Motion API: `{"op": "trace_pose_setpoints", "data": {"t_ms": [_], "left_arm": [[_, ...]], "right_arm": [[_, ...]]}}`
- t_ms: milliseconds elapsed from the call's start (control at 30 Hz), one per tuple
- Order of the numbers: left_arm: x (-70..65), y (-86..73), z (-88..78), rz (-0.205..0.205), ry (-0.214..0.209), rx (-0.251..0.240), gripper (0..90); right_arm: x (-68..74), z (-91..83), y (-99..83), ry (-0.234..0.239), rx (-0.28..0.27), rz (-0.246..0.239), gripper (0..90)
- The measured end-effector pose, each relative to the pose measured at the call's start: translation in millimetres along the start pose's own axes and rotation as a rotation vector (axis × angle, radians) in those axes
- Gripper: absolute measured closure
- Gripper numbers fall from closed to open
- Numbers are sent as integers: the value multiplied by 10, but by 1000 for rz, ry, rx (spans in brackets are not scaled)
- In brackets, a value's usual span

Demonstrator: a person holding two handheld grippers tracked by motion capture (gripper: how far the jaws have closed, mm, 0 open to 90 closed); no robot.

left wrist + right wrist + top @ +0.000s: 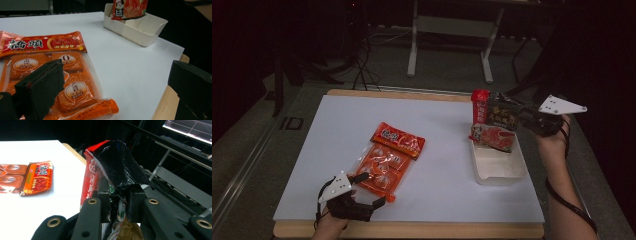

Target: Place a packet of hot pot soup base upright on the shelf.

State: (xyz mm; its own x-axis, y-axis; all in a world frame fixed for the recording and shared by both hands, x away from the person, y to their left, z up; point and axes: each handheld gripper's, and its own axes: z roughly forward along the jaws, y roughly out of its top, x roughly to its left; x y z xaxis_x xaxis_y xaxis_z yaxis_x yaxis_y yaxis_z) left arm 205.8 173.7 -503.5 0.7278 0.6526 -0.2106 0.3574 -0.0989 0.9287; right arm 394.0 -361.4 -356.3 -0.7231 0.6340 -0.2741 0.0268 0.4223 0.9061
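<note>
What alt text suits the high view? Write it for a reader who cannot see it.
The right claw grips a dark and red snack packet over the far end of a white tray on a white table. An orange packet of wrapped blocks lies mid-table, the left claw open at its near end.

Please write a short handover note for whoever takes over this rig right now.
Right gripper: shut on the dark snack packet, held above the far end of the white tray.
Left gripper: open, jaws apart at the near corner of the orange packet, not gripping it.
Done: a red-printed packet already stands in the tray.
Left: probably lower and release the dark packet, then fetch the orange one.
</note>
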Motion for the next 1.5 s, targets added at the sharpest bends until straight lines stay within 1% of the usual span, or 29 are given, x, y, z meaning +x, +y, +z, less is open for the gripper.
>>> {"op": "trace_pose_setpoints", "data": {"t_ms": [67, 167, 267, 333, 400, 467, 567, 633, 667, 700, 733, 800, 933, 1033, 1200, 1233, 1300, 1333, 1367, 1400, 1433, 1467, 1500], "left_arm": [[-1, 0, 1, 1, 0, 0, 13], [-2, 0, 6, 1, -1, 1, 13], [-5, -1, 7, 3, -1, 1, 13], [3, -4, 5, -2, -1, 0, 13], [12, -11, 5, -10, -2, -1, 13], [18, -18, 8, -9, 1, 2, 13], [16, -17, 9, -10, -1, -2, 13], [15, -16, 7, -11, -1, -6, 13], [16, -18, 7, -12, -1, -6, 13], [16, -18, 7, -12, -1, -6, 13], [17, -24, 9, -14, 2, -5, 13], [20, -29, 11, -14, 3, -4, 13], [26, -27, 12, -13, 5, -7, 13], [32, -31, 11, -14, 6, -3, 13], [30, -35, 8, -13, 4, -5, 13], [29, -33, 8, -15, 2, -8, 13], [31, -31, 4, -13, 5, -7, 13], [34, -33, 1, -21, 4, -10, 13], [39, -35, 1, -25, 4, -11, 13], [44, -37, 1, -23, 8, -6, 13], [48, -41, 3, -24, 9, -5, 13], [55, -43, 6, -24, 10, -3, 13], [56, -43, 11, -24, 14, -2, 13]], "right_arm": [[-1, -22, 15, -16, 13, -20, 766], [-3, -22, 21, -21, 19, -34, 766], [22, 42, -6, -11, 50, -48, 766], [34, 62, -19, -6, 56, -51, 766], [46, 98, -55, 6, 45, -35, 763], [45, 116, -74, 22, 39, -21, 761], [51, 160, -104, 53, 44, -13, 757], [57, 176, -125, 57, 40, -6, 754], [56, 178, -138, 58, 33, 8, 754], [56, 178, -138, 58, 33, 8, 754], [55, 176, -153, 54, 29, 18, 753], [50, 150, -213, 48, 9, 37, 751], [32, 109, -283, 46, -15, 54, 749], [33, 95, -324, 52, -34, 68, 745], [57, 94, -373, 58, -52, 66, 741], [67, 102, -392, 61, -47, 67, 736], [82, 133, -451, 52, 0, 65, 737], [82, 135, -500, 54, -6, 77, 734], [71, 119, -533, 52, -25, 101, 725], [69, 101, -546, 45, -25, 125, 710], [68, 93, -554, 48, -26, 139, 699], [68, 88, -558, 44, -26, 142, 681], [63, 80, -553, 27, -14, 159, 652]]}}
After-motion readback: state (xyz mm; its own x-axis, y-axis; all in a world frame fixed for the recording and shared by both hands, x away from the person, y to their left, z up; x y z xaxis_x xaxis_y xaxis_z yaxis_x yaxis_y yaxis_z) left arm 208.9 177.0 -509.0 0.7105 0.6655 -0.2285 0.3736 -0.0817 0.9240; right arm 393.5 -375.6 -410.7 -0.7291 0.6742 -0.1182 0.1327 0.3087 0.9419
